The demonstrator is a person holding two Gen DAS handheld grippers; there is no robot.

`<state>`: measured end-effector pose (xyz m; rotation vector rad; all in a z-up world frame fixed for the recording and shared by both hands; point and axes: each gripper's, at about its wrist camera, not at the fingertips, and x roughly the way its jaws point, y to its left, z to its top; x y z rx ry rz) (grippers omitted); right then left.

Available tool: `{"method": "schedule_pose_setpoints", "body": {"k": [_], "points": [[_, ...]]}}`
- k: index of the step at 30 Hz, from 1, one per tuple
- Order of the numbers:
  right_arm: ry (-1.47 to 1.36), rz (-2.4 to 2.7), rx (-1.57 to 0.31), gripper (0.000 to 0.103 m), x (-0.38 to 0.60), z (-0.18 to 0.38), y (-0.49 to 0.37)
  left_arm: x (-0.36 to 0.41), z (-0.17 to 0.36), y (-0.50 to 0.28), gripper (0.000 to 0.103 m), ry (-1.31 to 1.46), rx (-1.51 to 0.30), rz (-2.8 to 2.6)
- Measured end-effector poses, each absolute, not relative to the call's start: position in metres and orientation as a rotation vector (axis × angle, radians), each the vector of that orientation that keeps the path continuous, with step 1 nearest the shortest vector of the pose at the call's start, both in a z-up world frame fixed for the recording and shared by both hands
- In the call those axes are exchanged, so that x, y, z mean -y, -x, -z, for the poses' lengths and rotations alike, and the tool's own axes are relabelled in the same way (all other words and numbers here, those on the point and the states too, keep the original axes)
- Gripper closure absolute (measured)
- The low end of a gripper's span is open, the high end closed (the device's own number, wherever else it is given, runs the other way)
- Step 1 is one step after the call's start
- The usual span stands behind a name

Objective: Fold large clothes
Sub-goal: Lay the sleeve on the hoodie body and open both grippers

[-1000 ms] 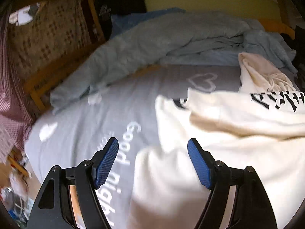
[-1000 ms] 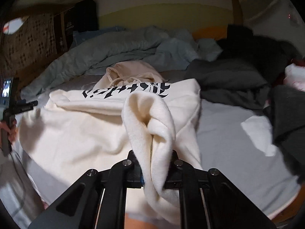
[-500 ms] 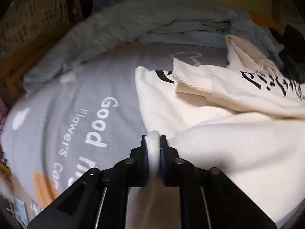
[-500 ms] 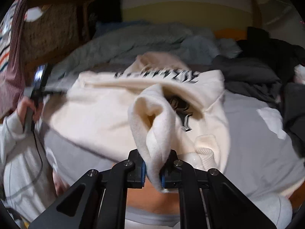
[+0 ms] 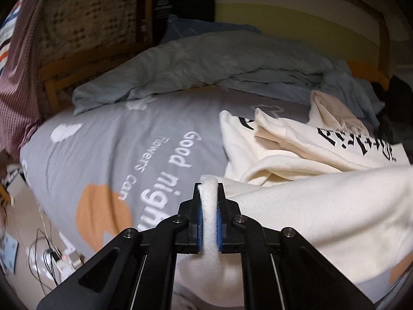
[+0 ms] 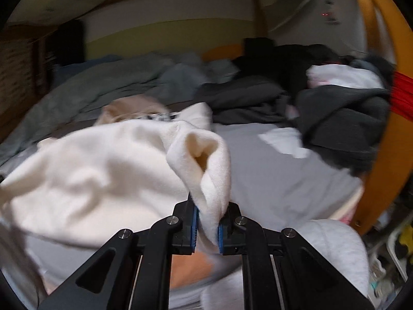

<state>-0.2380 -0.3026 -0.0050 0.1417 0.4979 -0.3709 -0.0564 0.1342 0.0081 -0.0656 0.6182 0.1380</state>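
A cream hoodie (image 5: 322,201) with black lettering lies spread on the grey printed bed sheet (image 5: 124,149). My left gripper (image 5: 209,206) is shut on a fold of its near left edge, the fabric pinched between the blue pads. My right gripper (image 6: 207,214) is shut on a bunched fold of the same cream hoodie (image 6: 98,165), which rises in a loop above the jaws. The hood and the lettering lie farther back on the bed. The right wrist view is blurred.
A crumpled light blue blanket (image 5: 206,69) lies across the back of the bed. Dark grey clothes (image 6: 335,113) are piled at the back right, with a white garment (image 6: 343,77) on top. An orange bed frame post (image 6: 382,118) stands at right. Cables (image 5: 49,255) lie on the floor at left.
My left gripper went from wide open to shut on the hoodie's near edge, then shifted sideways with it. The right gripper kept its hold and swung to the right.
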Motion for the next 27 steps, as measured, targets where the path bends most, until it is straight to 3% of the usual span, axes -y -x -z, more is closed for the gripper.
{"method": "schedule_pose_setpoints", "body": {"k": [7,10,14,15,16,17,18,19,21,22,24,27], "points": [[-0.038,0.399,-0.490,0.091,0.318,-0.017,0.185,-0.126,-0.018,0.004,0.095,0.049,-0.631,-0.142],[-0.067,0.380,-0.599,0.091,0.340,-0.020,0.136,-0.126,-0.015,-0.034,0.095,0.103,-0.757,-0.139],[-0.078,0.378,-0.735,0.089,0.354,-0.001,0.102,-0.121,0.001,-0.048,0.085,0.077,-0.768,-0.148],[-0.053,0.382,-0.719,0.081,0.352,-0.001,0.104,-0.121,0.004,-0.044,0.080,0.070,-0.743,-0.140],[-0.031,0.398,-0.702,0.065,0.351,-0.001,0.106,-0.121,0.005,-0.039,0.060,0.064,-0.729,-0.123],[-0.016,0.424,-0.678,0.056,0.350,-0.002,0.110,-0.121,0.002,-0.034,0.046,0.085,-0.716,-0.087],[-0.020,0.446,-0.643,0.040,0.351,-0.005,0.115,-0.121,-0.004,-0.026,0.043,0.125,-0.682,-0.035],[-0.031,0.445,-0.609,0.034,0.351,-0.008,0.120,-0.120,-0.013,-0.013,0.039,0.154,-0.624,0.024],[-0.052,0.415,-0.526,0.032,0.348,-0.018,0.134,-0.111,-0.028,0.012,0.028,0.132,-0.514,0.070],[-0.053,0.399,-0.497,0.026,0.346,-0.021,0.138,-0.105,-0.033,0.022,0.025,0.110,-0.470,0.075],[-0.046,0.346,-0.424,0.015,0.338,-0.028,0.148,-0.093,-0.039,0.042,0.023,0.065,-0.399,0.083],[-0.037,0.240,-0.386,0.015,0.322,-0.033,0.155,-0.079,-0.038,0.059,0.020,0.030,-0.359,0.094]]}}
